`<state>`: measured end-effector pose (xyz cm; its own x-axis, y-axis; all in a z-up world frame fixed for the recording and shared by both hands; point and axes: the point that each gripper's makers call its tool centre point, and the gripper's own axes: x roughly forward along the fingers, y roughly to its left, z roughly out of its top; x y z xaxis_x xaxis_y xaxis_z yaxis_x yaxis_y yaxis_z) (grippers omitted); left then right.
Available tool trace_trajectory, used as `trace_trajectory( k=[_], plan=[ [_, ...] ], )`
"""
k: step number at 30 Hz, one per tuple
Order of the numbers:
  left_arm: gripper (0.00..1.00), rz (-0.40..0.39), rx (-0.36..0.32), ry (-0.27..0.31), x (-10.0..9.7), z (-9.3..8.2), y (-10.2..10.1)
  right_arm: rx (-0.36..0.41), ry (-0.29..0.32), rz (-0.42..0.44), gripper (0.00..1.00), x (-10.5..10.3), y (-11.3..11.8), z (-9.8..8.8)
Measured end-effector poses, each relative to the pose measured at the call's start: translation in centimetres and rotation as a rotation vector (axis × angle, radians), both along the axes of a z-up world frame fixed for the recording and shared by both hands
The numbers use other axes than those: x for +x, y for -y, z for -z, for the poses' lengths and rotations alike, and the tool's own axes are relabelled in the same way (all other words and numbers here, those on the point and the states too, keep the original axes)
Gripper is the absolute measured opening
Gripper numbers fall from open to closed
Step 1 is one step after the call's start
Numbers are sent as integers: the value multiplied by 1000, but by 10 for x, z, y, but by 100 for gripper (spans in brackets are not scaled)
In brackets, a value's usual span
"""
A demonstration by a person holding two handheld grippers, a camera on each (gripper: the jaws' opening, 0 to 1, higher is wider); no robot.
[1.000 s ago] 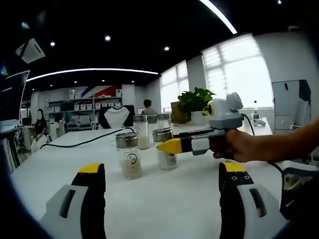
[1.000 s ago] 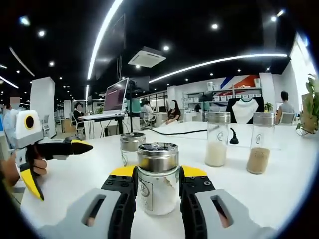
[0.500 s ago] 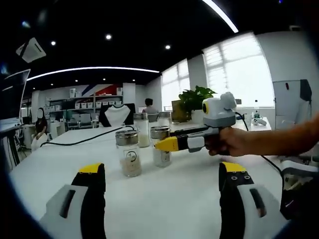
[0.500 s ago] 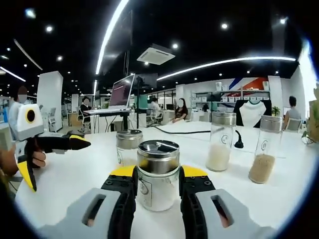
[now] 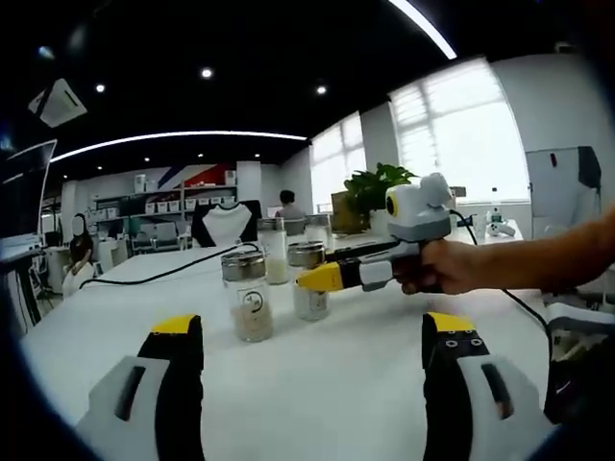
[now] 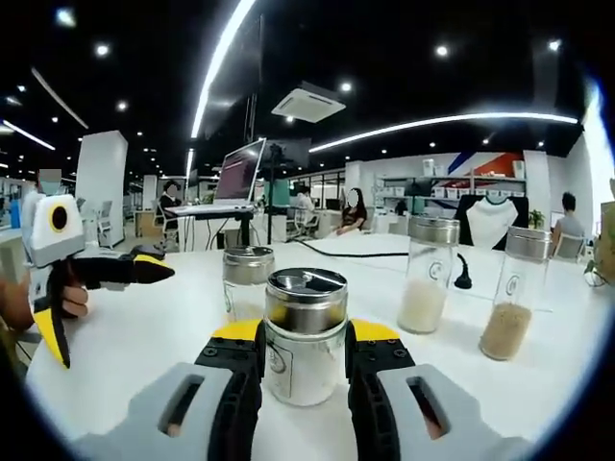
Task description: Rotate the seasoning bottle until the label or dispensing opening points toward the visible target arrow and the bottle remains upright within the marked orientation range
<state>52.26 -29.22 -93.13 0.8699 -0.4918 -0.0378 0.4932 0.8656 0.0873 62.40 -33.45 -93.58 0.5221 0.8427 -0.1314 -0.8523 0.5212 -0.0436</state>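
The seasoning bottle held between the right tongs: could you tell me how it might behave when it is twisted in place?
The seasoning bottle looks like smooth glass with a metal lid, so it may slip between the right tongs when turned. It seems only partly filled with white powder, so probably light. It is taller than wide, so a sideways push could tip it.

Both views bright at surface (image 5: 317, 375) level, dark up top: black ceiling w/ curved LED strips (image 6: 216, 67) & small spot lights (image 5: 206, 72). Daylight thru big windows (image 5: 452, 134), blown out to white glare. Shadows on the white surface soft, faint. Strong fisheye bend near edges; straight lines bow. Far office bg soft, low detail; near tongs (image 6: 302, 360) & metal lid (image 6: 305, 298) sharp, lid reflecting lights.
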Motion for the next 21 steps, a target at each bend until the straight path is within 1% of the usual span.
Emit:
trace_trajectory(
  k=[2,5,8,12,15,21],
  plan=[
    [100,2,2,4,0,0,1,0,2,0,30,0,-1,0],
    [100,12,-5,-5,0,0,2,4,4,5,30,0,-1,1],
    [100,17,-2,2,0,0,3,10,5,12,30,2,-1,1],
    [100,15,-1,-3,3,2,3,9,5,33,30,5,-1,1],
    [100,13,-1,-4,3,3,3,9,9,31,30,6,-2,1],
    [100,10,28,0,3,5,4,9,8,35,30,7,-3,1]
  ],
)
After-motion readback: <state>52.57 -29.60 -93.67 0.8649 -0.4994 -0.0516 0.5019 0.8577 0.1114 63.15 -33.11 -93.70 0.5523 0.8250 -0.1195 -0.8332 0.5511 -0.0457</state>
